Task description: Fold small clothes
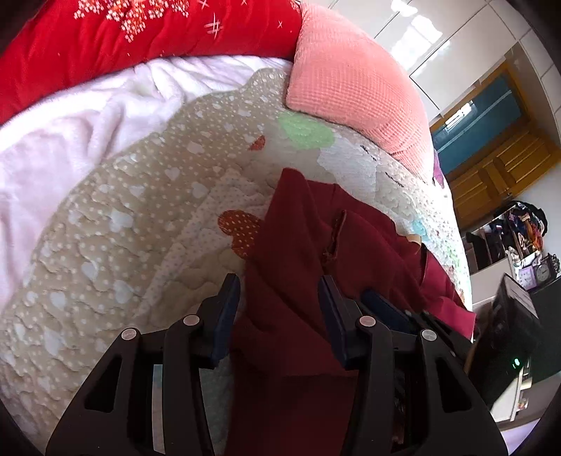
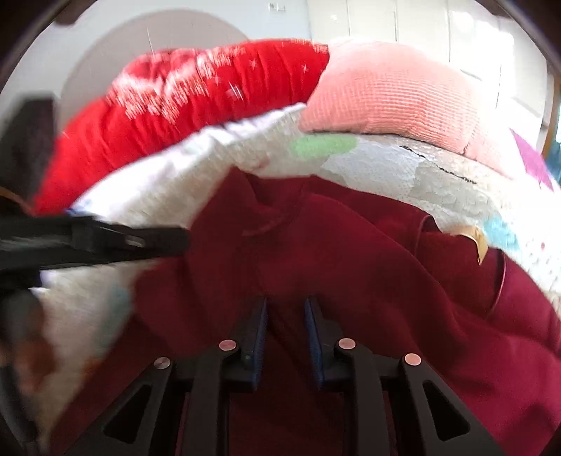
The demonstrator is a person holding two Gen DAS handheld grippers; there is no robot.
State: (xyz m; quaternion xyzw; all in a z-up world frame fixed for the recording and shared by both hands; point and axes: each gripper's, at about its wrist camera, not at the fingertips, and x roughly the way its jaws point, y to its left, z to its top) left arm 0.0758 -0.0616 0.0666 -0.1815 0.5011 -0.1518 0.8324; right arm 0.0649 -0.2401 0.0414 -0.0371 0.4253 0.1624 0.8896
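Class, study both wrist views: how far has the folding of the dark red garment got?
Done: little; the dark red garment lies rumpled on the quilt, with no neat fold showing. In hand: cloth runs between the jaws of the left gripper and of the right gripper, both still parted. Left: smoothing, folding and setting it down.

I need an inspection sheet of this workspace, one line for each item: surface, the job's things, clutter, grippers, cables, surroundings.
Surface: quilted bed cover with hearts and dots.
Job's things: dark red garment, crumpled on the cover.
Clutter: pink cushion, red blanket and pale pink blanket at the far side.
Grippers: left gripper jaws apart with garment cloth between them; right gripper jaws narrowly apart, cloth between, grip uncertain.
Cables: nothing seen.
Surroundings: white cupboards, wooden door, clock on a crowded shelf.
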